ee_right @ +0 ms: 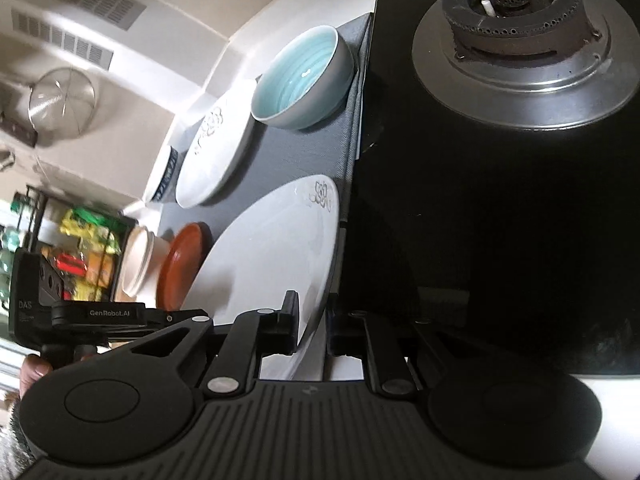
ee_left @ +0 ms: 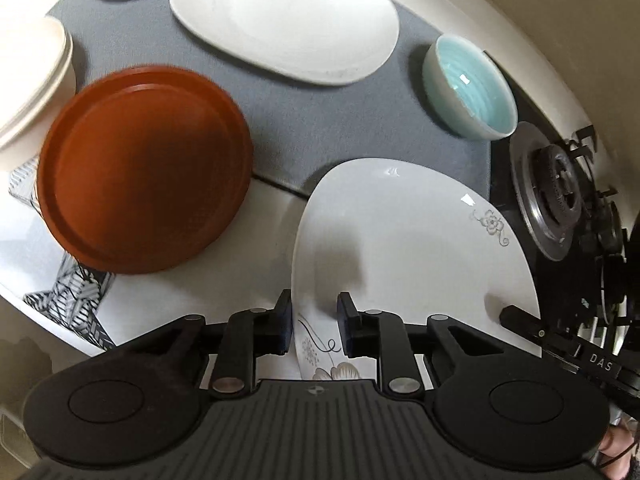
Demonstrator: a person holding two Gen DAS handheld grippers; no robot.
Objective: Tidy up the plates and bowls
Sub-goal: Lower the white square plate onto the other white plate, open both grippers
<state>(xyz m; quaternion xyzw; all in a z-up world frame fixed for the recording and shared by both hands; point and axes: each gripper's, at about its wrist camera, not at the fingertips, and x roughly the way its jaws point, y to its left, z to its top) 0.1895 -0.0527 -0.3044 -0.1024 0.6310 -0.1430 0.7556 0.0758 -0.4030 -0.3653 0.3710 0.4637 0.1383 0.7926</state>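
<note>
We see left gripper (ee_left: 314,326) with jaws apart, straddling near rim of glossy white floral-print plate (ee_left: 408,240). Right gripper (ee_right: 312,326) likewise spread around same plate's (ee_right: 276,248) stove-side edge. Plate's long axis runs away from left gripper, toward pale-blue ceramic bowl (ee_left: 470,88) on grey mat (ee_left: 320,120); neither clamped yet.

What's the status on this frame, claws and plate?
Both claws open, straddling opposite rims of the white floral plate: left claw, right claw. Nothing gripped yet. Red plate close alongside.
</note>
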